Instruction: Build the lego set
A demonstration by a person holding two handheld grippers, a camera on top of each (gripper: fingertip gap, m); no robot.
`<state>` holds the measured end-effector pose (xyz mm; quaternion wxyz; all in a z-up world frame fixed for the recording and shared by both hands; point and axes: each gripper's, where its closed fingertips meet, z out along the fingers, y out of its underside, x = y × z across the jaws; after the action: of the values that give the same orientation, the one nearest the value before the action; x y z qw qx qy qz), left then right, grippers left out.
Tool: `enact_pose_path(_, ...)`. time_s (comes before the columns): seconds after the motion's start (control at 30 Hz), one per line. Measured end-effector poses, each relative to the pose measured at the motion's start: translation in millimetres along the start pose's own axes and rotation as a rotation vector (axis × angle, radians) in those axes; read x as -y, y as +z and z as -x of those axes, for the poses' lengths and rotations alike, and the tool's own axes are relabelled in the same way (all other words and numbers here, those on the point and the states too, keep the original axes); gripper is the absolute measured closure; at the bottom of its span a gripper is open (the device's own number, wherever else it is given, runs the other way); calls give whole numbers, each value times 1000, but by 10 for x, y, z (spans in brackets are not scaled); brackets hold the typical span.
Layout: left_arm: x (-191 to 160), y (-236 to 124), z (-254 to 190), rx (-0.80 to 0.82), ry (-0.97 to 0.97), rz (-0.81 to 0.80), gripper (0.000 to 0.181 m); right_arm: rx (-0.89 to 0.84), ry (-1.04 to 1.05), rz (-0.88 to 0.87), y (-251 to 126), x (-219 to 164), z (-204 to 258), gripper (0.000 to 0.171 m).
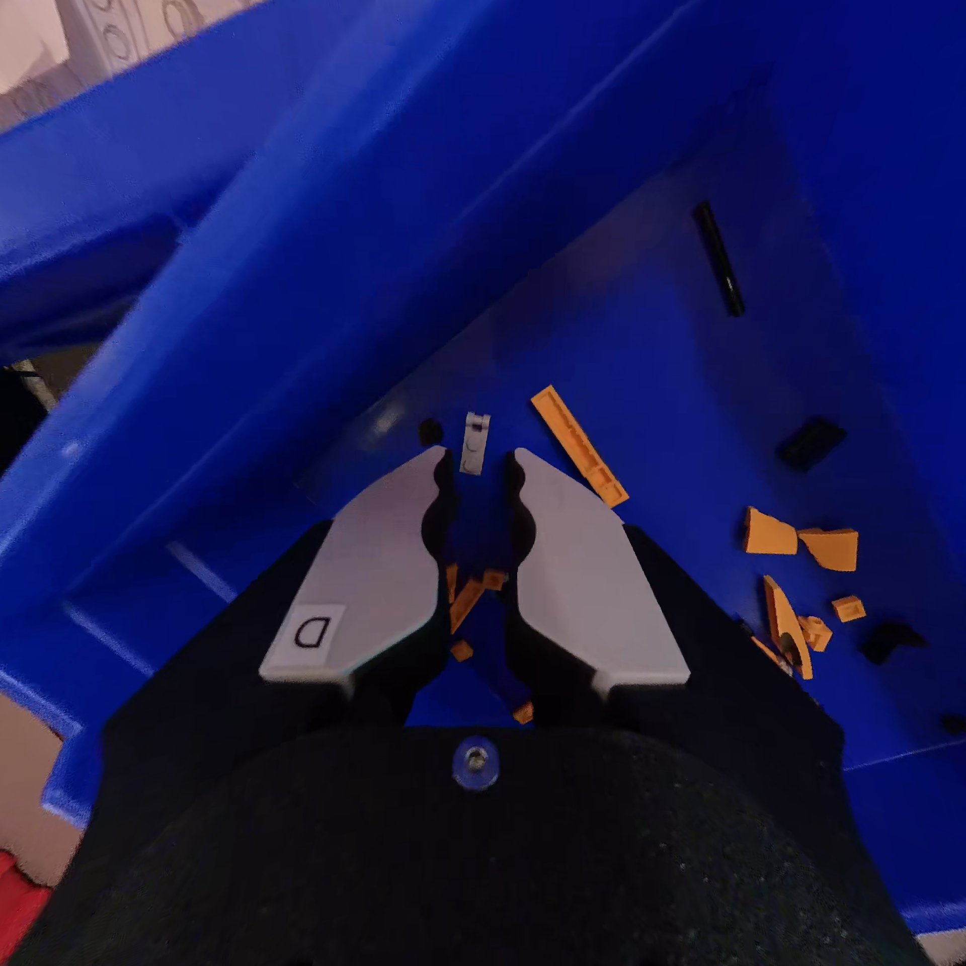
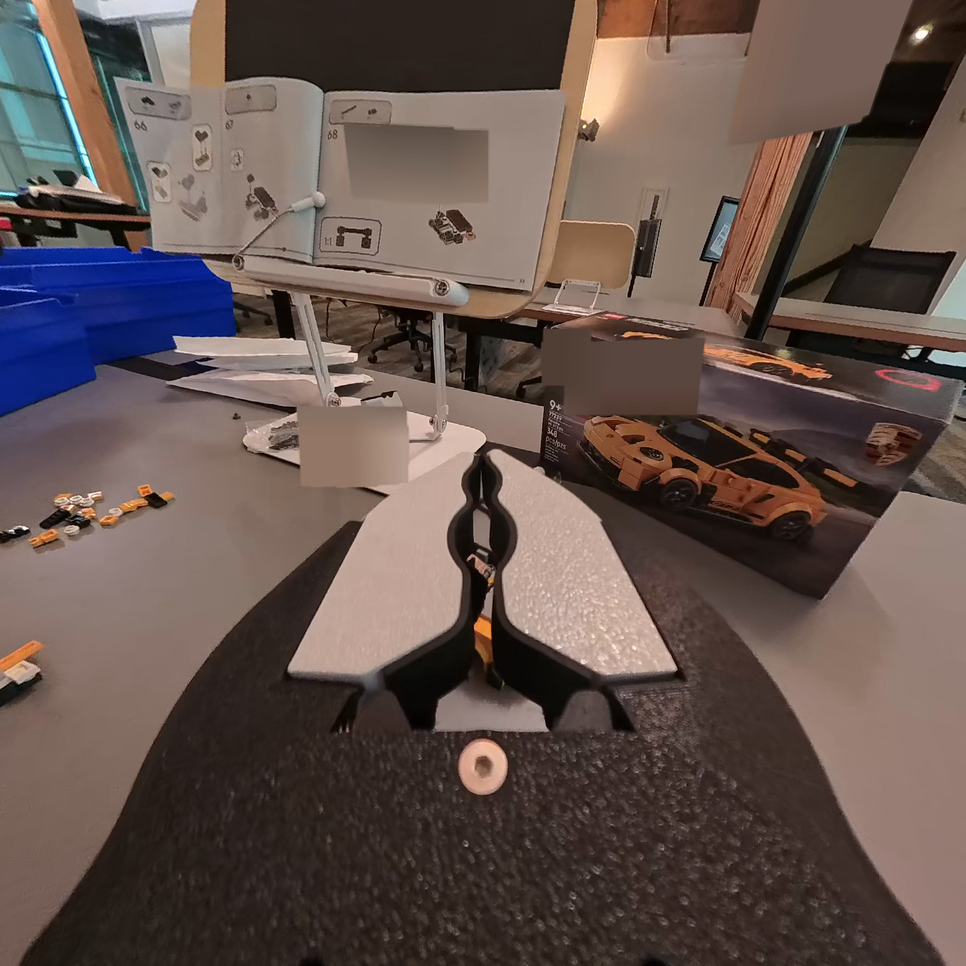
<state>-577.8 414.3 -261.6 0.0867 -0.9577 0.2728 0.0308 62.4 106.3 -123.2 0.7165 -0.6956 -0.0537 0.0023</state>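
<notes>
My left gripper (image 1: 476, 457) is open inside a blue bin (image 1: 366, 261), its tips just short of a small grey plate (image 1: 474, 443) that lies on the bin floor. A long orange plate (image 1: 577, 445), several orange wedge pieces (image 1: 771, 533), a black rod (image 1: 720, 259) and black pieces (image 1: 810, 443) lie scattered on the bin floor. My right gripper (image 2: 481, 462) is shut over the grey table, holding a small orange, black and white lego assembly (image 2: 483, 640) between the inner parts of its fingers; most of it is hidden.
An open instruction booklet (image 2: 340, 172) stands on a white holder (image 2: 444, 439). The lego set box (image 2: 732, 460) sits at the right. Loose small pieces (image 2: 89, 509) lie at the left on the table (image 2: 183, 575). Blue bins (image 2: 104, 303) stand at the far left. A partly built piece (image 2: 18, 666) lies at the left edge. The gap from one gripper's tips to the other's is roughly 75 cm. The black rod (image 1: 720, 259) sits 8 cm or so from the ends of my left fingers.
</notes>
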Motion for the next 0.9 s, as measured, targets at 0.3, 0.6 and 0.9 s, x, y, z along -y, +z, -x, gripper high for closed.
enact_pose_path(0.3,-7,5,-50,-91,-62,15,173,26,-1,13,11,-25,43,171)
enact_pose_path(0.6,-15,-555,-355,-8,71,-134,173,40,5,-16,-26,70,63,171)
enact_pose_path(0.9,-106,-1763,-2234,-64,471,-569,174,54,-24,-59,-92,198,121,171)
